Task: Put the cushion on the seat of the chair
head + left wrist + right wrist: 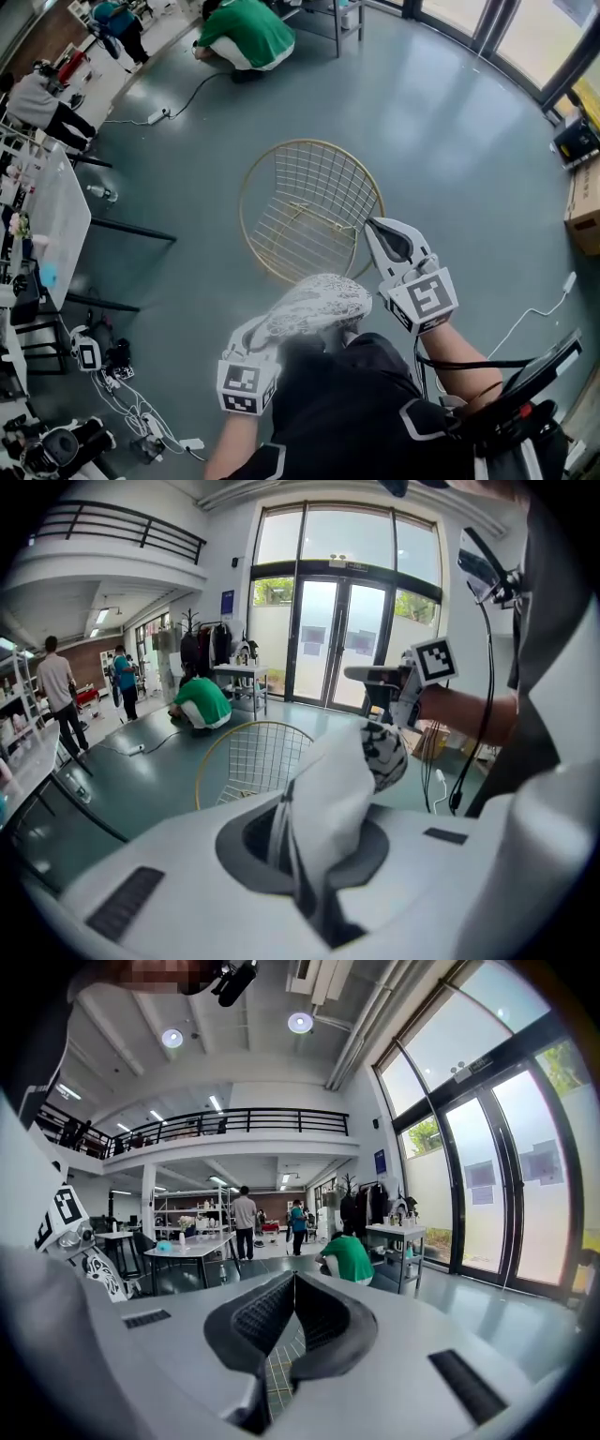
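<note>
the left claw (262, 330) is clamped on an edge of the black-and-white patterned cushion (317, 302), held in the air near the gold wire chair (281, 183). the right claw (373, 227) is closed and empty, by the chair's rim

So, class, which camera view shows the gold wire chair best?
The head view: the gold wire chair appears nearly whole from above, rim and grid seat. The left gripper view shows part of it behind the white patterned cushion; the right gripper view, only a scrap of grid.
</note>
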Tool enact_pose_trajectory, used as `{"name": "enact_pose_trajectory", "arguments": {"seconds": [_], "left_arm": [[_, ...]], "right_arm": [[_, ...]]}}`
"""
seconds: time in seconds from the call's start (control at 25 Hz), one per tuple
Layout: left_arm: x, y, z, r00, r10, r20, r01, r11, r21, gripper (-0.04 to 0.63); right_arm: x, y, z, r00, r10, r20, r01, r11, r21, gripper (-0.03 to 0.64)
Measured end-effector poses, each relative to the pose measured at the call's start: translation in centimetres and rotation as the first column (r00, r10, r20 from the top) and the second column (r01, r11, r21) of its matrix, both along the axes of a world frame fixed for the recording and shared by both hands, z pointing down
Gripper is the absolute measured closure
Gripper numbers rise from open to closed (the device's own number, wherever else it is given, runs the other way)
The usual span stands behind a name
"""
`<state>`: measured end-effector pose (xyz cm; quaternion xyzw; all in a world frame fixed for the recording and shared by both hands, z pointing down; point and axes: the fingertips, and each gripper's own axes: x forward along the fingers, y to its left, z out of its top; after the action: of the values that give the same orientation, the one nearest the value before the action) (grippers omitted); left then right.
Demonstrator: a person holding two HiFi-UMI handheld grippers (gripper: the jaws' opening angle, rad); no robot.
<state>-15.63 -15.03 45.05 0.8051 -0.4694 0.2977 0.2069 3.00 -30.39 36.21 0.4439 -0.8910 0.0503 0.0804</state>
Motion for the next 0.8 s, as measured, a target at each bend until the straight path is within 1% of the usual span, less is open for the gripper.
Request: {"name": "enact_pose_trajectory", "arguments": {"seconds": [0.08, 0.2, 0.36, 0.48, 0.56, 0.64, 0.8], "left_arm": [[-0.2, -0.6, 2.0, 1.0, 0.003, 0.004, -0.003, 1.0, -0.031, 0.577], [-0.3, -2.9, 5.9, 0.999, 0.041, 0.004, -0.041, 0.997, -0.058, 0.577], [0.4, -6.2, 11.2, 0.989, 0.15, 0.013, -0.148, 0.986, -0.077, 0.577], [1.8, -6.7, 14.5, 0.978, 0.209, 0.015, -0.206, 0.972, -0.114, 0.577], [1.5, -7.3, 15.0, 0.97, 0.244, 0.012, -0.24, 0.962, -0.129, 0.577], [0.9, -7.5, 14.4, 0.963, 0.268, 0.006, -0.265, 0.955, -0.136, 0.577], [1.2, -4.4, 13.5, 0.962, 0.272, 0.011, -0.267, 0.949, -0.168, 0.577]], "right_arm": [[-0.1, -0.2, 1.2, 1.0, -0.001, -0.005, 0.001, 1.0, -0.022, 0.606], [0.1, -1.4, 3.5, 0.999, 0.019, -0.034, -0.02, 0.999, -0.048, 0.606], [0.8, -2.3, 6.0, 0.995, 0.064, -0.077, -0.07, 0.995, -0.078, 0.606], [2.3, -1.6, 7.9, 0.991, 0.088, -0.103, -0.099, 0.99, -0.105, 0.606], [2.1, -2.0, 8.5, 0.988, 0.105, -0.115, -0.118, 0.986, -0.116, 0.606], [1.9, -2.5, 8.4, 0.986, 0.117, -0.116, -0.132, 0.984, -0.124, 0.606], [2.5, -1.9, 7.8, 0.987, 0.123, -0.099, -0.135, 0.983, -0.123, 0.606]]}}
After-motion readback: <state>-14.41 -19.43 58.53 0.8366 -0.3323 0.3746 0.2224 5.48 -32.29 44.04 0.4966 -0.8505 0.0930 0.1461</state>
